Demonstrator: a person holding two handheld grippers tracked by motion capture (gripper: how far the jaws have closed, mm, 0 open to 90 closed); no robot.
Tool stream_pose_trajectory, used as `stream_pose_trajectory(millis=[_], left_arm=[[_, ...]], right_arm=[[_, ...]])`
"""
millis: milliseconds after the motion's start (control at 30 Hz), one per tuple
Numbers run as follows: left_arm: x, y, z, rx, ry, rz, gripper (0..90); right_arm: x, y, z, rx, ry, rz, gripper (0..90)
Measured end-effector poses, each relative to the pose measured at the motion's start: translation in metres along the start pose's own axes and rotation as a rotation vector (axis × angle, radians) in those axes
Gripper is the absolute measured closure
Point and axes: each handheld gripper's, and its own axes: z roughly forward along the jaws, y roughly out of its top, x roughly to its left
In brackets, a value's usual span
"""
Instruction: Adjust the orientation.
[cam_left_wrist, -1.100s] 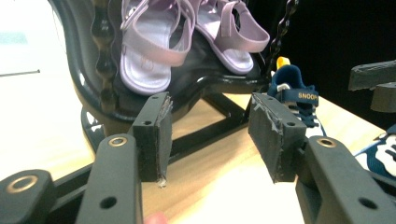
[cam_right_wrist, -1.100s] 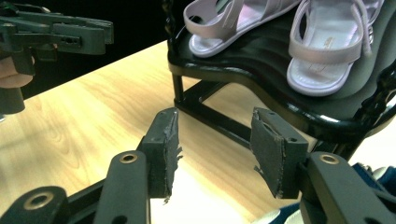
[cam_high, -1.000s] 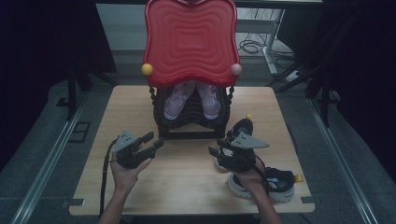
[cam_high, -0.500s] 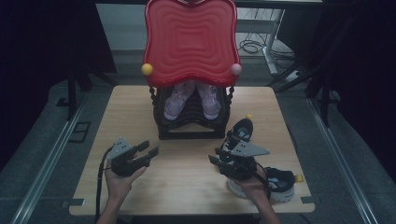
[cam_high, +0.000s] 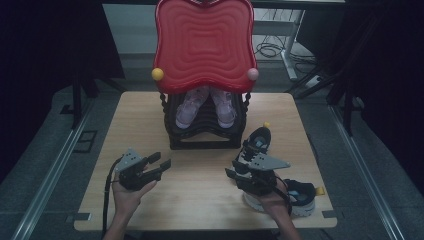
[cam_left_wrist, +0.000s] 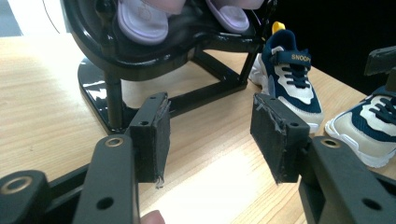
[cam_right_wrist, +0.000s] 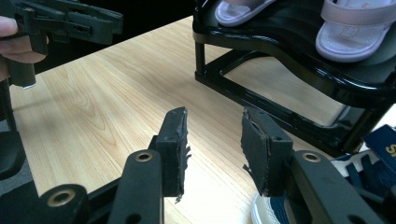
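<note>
Pink sandals (cam_high: 205, 107) shelved in black rack (cam_high: 202, 137) under red tray (cam_high: 204, 45). Navy sneakers (cam_high: 257, 142) on wooden table (cam_high: 200, 190), beside right gripper (cam_high: 235, 175). Left gripper (cam_high: 159, 162) open, empty; opening. Right gripper partly open, empty; closed further. Surroundings dark, indistinct.
</note>
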Motion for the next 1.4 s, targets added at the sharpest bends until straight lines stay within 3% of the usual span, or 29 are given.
stream_pose_trajectory(millis=[567, 1000, 1167, 1400], left_arm=[[-0.003, -0.004, 0.006, 0.040, -0.009, -0.001, 46.9], [0.000, -0.007, 0.010, 0.070, -0.013, -0.010, 46.8], [0.000, -0.008, 0.012, 0.080, -0.015, -0.014, 46.7], [-0.001, -0.009, 0.015, 0.094, -0.021, -0.015, 46.6]], right_arm=[[-0.019, -0.006, -0.026, -0.005, -0.067, 0.029, 68.4], [-0.027, -0.011, -0.042, 0.037, -0.097, 0.004, 86.8], [-0.033, -0.016, -0.054, 0.041, -0.123, 0.010, 87.9], [-0.033, -0.022, -0.059, 0.062, -0.125, 0.008, 88.7]])
